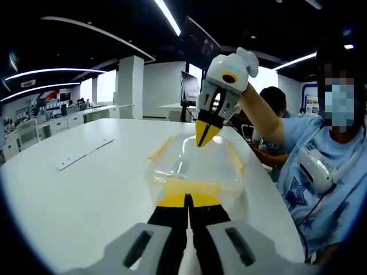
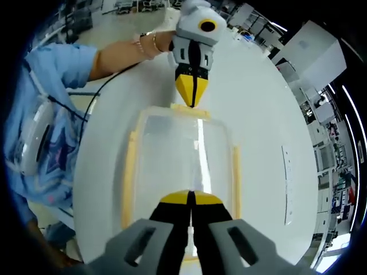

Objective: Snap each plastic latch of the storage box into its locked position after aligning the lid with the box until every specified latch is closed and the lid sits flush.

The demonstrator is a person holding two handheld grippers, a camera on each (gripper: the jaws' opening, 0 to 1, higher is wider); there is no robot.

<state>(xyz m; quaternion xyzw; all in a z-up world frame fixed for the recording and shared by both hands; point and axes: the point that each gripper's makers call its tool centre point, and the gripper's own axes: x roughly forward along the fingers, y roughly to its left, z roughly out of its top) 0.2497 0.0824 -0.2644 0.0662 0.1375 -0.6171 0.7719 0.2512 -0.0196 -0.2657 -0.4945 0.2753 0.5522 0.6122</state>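
The left gripper view sits low at one short end of the box point(image 1: 195, 166), close to it, looking level along the table point(image 1: 74, 195) toward the room. The right gripper view faces from the opposite end, higher and tilted steeply down. Both share the box, the table's near edge and the person point(image 2: 51, 132) seated there.

White round table point(image 1: 69, 195), clear storage box point(image 2: 183, 163) (yellow latches) on it, flat white strip point(image 1: 84, 153) nearby
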